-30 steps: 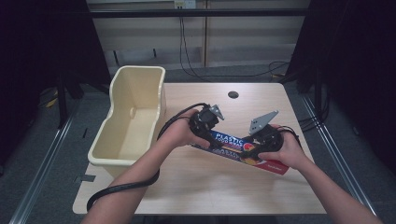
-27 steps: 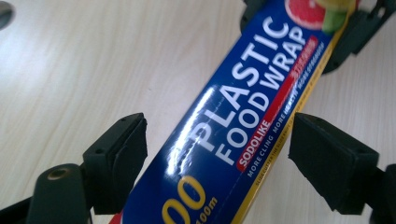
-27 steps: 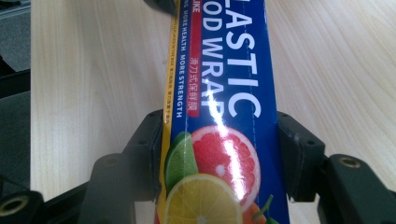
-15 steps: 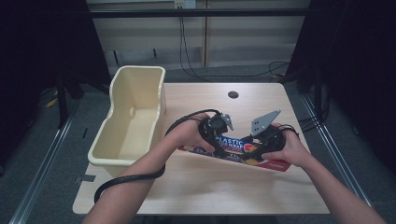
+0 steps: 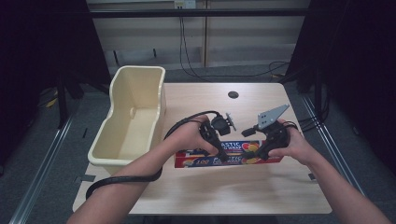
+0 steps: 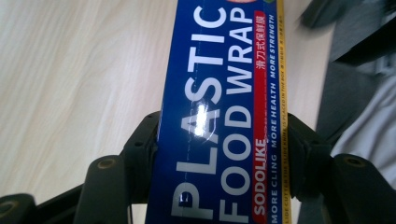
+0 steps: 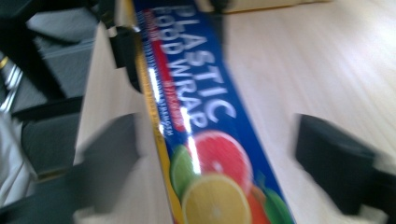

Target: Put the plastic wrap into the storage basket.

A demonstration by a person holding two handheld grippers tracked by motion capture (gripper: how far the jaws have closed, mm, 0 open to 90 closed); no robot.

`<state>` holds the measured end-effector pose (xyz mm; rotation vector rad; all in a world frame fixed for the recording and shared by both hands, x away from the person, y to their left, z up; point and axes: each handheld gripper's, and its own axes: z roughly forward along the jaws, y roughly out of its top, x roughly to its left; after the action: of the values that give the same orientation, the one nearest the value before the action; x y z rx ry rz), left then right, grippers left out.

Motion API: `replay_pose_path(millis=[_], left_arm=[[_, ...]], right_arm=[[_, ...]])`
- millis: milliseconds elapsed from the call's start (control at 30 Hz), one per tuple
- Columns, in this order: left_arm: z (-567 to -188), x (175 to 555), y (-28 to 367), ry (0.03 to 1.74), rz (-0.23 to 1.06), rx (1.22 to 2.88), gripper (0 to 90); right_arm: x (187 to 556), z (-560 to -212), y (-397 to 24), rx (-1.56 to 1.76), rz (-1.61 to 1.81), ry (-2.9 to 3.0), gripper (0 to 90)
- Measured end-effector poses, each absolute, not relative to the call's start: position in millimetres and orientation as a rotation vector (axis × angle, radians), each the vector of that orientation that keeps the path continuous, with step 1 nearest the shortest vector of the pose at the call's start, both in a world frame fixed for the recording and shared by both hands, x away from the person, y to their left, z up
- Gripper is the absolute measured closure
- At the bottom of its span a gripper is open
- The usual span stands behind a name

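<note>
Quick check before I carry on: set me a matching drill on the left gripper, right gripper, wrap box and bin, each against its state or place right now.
Things:
1. left gripper
2. right gripper
3. wrap box
4. bin

States or places:
A. lying flat on the table, in front of the person
B. jaws just opened, pads apart from the box sides
C. cream, standing at the table's left edge
D. jaws just closed, clamped across the box

Pairs: 1-D, 2-B, 3-A, 4-C

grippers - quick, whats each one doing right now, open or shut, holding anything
Left gripper: jaws just closed, shut on the plastic food wrap box.
Right gripper: jaws just opened, pads stand clear of the box's sides, holding nothing.
</note>
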<state>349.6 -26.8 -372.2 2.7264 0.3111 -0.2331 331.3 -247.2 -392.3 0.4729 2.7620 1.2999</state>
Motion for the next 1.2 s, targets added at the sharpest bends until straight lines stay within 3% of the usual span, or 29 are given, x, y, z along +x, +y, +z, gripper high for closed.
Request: replay_pose_path(millis=[100,167,467,1200], left_arm=[[-367.3,349.2,-17.2,0.346,-0.203,2.753,40.4],[-360.8,352.1,-11.4,0.388,-0.191,2.744,40.5],[-337.3,361.8,8.7,0.571,-0.145,2.725,40.6],[-290.2,378.6,52.4,0.918,-0.124,2.626,40.7]], right_arm=[[334.1,-388.4,-264.9,0.611,1.286,2.643,0.0],[332.4,-388.2,-270.2,0.636,1.247,2.608,3.4],[324.5,-401.1,-286.4,0.753,1.189,2.534,1.9],[293.2,-449.2,-263.6,0.834,1.115,2.540,2.0]])
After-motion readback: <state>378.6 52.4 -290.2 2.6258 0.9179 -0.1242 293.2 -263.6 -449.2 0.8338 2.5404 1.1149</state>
